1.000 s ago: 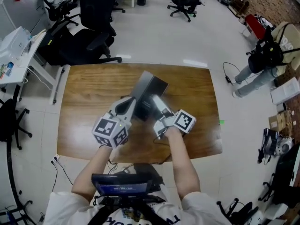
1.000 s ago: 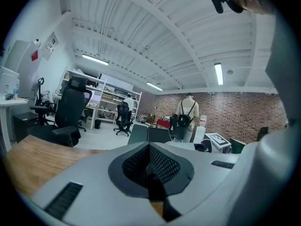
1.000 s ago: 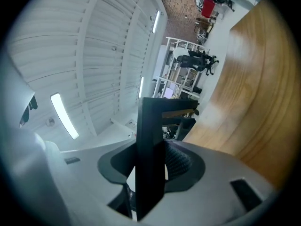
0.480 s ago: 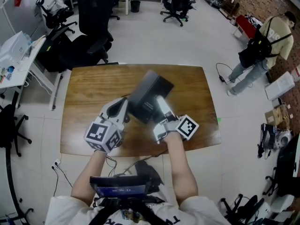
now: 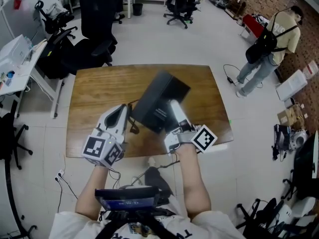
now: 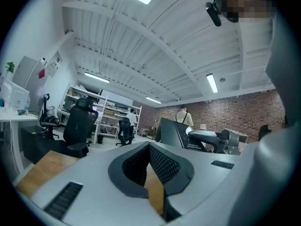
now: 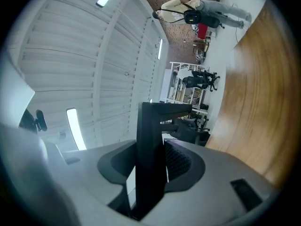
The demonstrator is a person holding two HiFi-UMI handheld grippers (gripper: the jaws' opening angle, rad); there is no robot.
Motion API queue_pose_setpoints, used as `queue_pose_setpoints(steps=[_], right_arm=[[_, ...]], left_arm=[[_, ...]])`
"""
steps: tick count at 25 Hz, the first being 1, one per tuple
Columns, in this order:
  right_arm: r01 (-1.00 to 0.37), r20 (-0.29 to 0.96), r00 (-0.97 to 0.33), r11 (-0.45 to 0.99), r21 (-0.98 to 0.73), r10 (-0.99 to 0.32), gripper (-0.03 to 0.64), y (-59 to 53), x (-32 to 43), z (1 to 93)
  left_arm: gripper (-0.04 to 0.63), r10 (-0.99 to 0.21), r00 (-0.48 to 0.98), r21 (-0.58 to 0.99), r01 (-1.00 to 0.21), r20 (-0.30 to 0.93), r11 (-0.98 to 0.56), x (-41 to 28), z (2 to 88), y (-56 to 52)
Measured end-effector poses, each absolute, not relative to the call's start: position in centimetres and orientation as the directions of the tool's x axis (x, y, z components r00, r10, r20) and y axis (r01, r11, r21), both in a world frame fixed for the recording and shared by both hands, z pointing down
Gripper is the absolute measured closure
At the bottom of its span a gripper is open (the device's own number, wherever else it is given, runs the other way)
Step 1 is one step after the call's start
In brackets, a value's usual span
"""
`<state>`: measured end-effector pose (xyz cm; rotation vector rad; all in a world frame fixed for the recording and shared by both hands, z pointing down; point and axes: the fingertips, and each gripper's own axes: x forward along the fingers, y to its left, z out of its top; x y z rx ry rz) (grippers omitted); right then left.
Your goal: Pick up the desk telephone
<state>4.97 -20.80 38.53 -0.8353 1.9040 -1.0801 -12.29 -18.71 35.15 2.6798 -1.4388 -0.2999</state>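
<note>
Evidently the lift itself is the step in hand: the desk telephone (image 5: 160,102) sits at the centre of the head view, tilted with one corner toward the upper right, and it looks to be clear of the wooden table (image 5: 94,91) rather than resting flat on it. The right gripper (image 5: 173,108) has its tongs pinching the phone's lower right edge; in the right gripper view a dark slab stands edge-on between the two pads, filling the gap. The left gripper (image 5: 124,115) lies just beside the phone's lower left side, and in its own view the tongs are pressed together at the tips with nothing between them, only table wood showing behind. As the whole weight seems to hang from one pinched edge, the next move likely calls for a firm grip and a level carry, perhaps with the left tongs lending support underneath. The phone itself is a dark, boxy, matte body with a small pale label on the face turned to the camera; no keypad or handset can be made out. A thin dark cord (image 5: 131,125) trails from its lower left.
</note>
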Motion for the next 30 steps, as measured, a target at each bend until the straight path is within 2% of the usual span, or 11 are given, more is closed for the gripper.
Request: queue_pose_setpoints(steps=[5, 12, 30], right_arm=[[-0.122, -0.303, -0.441, 0.390, -0.913, -0.845, 0.451, -18.0, 4.4, 39.3], [-0.134, -0.308, -0.407, 0.390, -0.911, -0.860, 0.451, -15.7, 4.5, 38.9], [-0.147, -0.371, -0.343, 0.439, -0.886, -0.863, 0.449, -11.0, 8.3, 35.0]], left_arm=[[0.603, -0.834, 0.530, 0.164, -0.818, -0.154, -0.551, -14.2, 34.6, -16.2], [0.603, -0.829, 0.537, 0.150, -0.816, -0.159, -0.558, -14.8, 34.0, -14.6], [0.603, -0.823, 0.535, 0.116, -0.821, -0.190, -0.560, -12.7, 31.6, -11.6]])
